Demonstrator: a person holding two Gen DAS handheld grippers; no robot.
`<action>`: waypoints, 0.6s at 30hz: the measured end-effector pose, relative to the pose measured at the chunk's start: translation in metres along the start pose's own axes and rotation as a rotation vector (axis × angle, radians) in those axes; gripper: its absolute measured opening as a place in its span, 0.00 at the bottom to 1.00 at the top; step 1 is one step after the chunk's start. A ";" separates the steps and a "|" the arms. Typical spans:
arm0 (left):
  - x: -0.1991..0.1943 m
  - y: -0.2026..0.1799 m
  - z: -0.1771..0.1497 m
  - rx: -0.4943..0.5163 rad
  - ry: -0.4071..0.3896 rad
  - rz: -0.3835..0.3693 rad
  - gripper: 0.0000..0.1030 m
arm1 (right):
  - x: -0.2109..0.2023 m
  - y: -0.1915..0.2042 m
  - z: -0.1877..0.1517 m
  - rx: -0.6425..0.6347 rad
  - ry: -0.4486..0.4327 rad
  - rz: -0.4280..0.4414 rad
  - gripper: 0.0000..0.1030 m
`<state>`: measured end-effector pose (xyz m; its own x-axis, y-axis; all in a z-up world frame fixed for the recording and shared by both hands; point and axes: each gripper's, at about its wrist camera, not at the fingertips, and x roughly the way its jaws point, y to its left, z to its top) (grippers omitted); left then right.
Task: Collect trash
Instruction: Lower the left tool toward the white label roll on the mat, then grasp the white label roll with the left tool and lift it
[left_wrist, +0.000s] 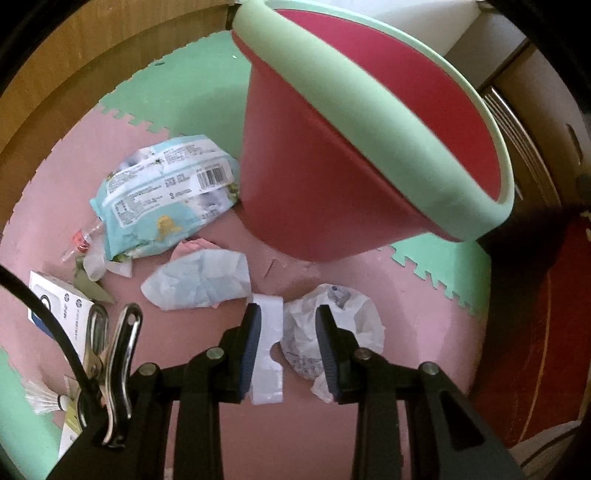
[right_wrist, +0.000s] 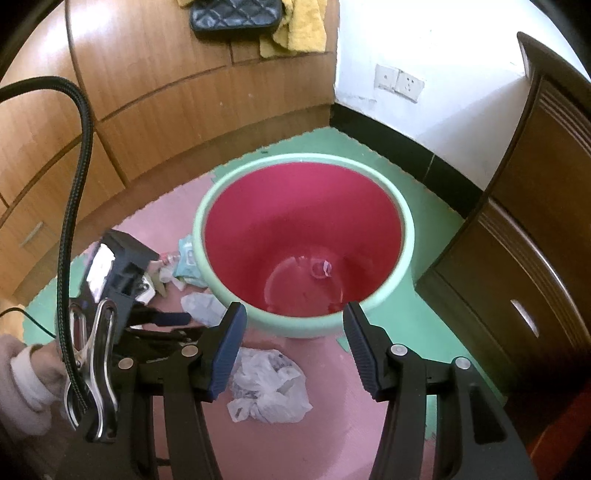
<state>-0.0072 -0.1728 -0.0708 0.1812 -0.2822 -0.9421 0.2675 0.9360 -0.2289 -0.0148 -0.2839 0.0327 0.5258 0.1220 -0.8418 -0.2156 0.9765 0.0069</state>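
Below, crumpled white plastic bag (left_wrist: 332, 325) lies between released left tongs (left_wrist: 288, 332); right tongs (right_wrist: 295, 339) released.

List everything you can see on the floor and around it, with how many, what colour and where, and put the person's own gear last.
bin: one, red with pale green rim, upright on the mat, a small scrap at its bottom
plastic bag: one, white, crumpled on the mat before the bin
tissue: one, pale blue-white, left of the plastic bag
wipes pack: one, light blue, beside the bin
white card: one, flat on the mat
small box: one, white and blue, far left
handbag: one, black quilted, on the wooden cabinet
yellow cloth: one, beside the handbag
left gripper: open over the card
right gripper: open, empty, near the bin
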 end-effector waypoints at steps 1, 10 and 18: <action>0.002 0.003 0.000 -0.004 0.007 0.002 0.31 | 0.001 -0.001 0.000 0.004 0.001 0.002 0.54; 0.042 0.023 -0.020 -0.012 0.121 0.032 0.31 | -0.007 -0.010 -0.001 0.012 -0.023 0.007 0.54; 0.078 0.029 -0.032 -0.049 0.207 -0.012 0.31 | -0.011 -0.031 -0.030 -0.045 -0.004 -0.024 0.54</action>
<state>-0.0157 -0.1611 -0.1586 -0.0212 -0.2490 -0.9683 0.2209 0.9434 -0.2474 -0.0383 -0.3206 0.0257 0.5348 0.0995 -0.8391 -0.2397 0.9701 -0.0378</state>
